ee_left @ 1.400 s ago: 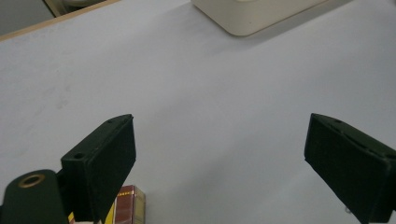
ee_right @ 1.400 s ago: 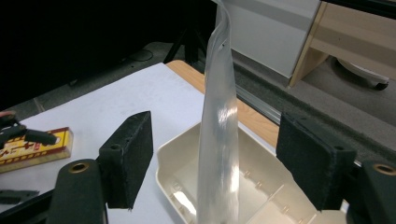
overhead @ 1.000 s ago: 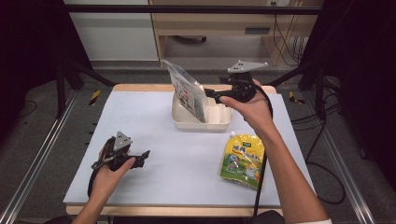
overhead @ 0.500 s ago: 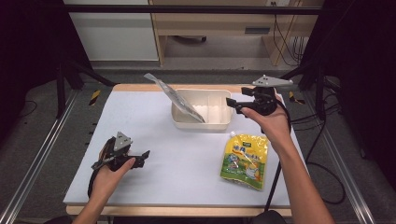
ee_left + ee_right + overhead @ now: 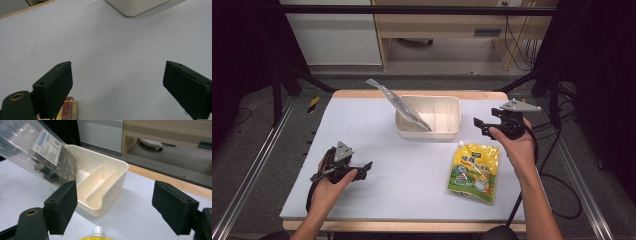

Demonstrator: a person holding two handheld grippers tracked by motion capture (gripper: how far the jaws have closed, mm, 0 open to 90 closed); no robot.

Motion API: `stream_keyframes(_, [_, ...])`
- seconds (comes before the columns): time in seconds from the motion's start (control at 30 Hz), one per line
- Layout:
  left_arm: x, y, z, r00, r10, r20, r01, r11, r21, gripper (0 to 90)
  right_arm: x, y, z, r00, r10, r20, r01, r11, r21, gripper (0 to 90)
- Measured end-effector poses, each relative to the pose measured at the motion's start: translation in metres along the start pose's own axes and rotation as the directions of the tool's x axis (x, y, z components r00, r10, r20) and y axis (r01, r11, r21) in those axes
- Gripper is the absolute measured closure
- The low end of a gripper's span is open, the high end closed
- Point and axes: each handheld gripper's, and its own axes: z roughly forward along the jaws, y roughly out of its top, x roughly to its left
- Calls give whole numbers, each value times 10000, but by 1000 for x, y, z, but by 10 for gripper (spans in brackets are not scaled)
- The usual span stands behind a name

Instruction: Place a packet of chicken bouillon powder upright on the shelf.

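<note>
A cream divided bin (image 5: 447,131) stands at the back middle of the white table. A clear packet with dark contents (image 5: 398,105) leans in the bin's left compartment, its top sticking out up and to the left. In the right gripper view the packet (image 5: 42,152) lies across the bin (image 5: 105,185). A yellow pouch (image 5: 474,170) lies flat in front of the bin, to the right. My right gripper (image 5: 481,125) is open and holds nothing, just right of the bin and above the pouch. My left gripper (image 5: 363,168) rests open and holds nothing at the table's left front.
The bin's corner (image 5: 135,6) shows far ahead of the open left gripper (image 5: 117,80). A small red-brown box edge (image 5: 70,107) sits by its left jaw. The pouch's cap (image 5: 98,231) lies below the right gripper (image 5: 113,200). Metal rails flank the table.
My right gripper let go of the packet and drew back to the right of the bin. The packet tipped from upright to leaning left. The left gripper stayed put.
</note>
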Motion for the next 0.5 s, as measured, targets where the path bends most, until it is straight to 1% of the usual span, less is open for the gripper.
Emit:
stream_keyframes(0.03, [0, 0, 0, 10000, -11, 2, 11, 10000, 20, 88, -6, -9, -1, 9997, 52, 259, -53, 10000, 29, 250])
stream_keyframes(0.07, [0, -1, 0, 10000, -25, 7, 25, 10000, 49, 88, -6, -9, -1, 9997, 52, 259, -53, 10000, 29, 250])
stream_keyframes(0.1, [0, -1, 1, 10000, -31, 12, 31, 10000, 64, 88, -11, -17, -3, 9989, 121, 458, -123, 9999, 40, 266])
stream_keyframes(0.13, [0, -1, 1, 10000, -28, 12, 28, 10000, 76, 88, -11, -17, -3, 9989, 121, 458, -123, 9999, 40, 266])
stream_keyframes(0.23, [-1, -1, 2, 10000, -22, 28, 22, 10000, 83, 88, -19, -29, -4, 9980, 361, 512, -365, 9993, 73, 297])
stream_keyframes(0.33, [-1, -1, 3, 10000, -25, 23, 25, 10000, 95, 88, -25, -41, -5, 9967, 630, 517, -629, 9980, -30, 348])
stream_keyframes(0.43, [-1, 0, 3, 10000, 49, 28, -49, 9999, 122, 88, -29, -52, -4, 9958, 520, 758, -538, 9983, 223, 380])
stream_keyframes(0.5, [-1, 1, 5, 10000, 84, 40, -84, 9999, 96, 88, -32, -60, -1, 9955, 314, 893, -376, 9970, 679, 398])
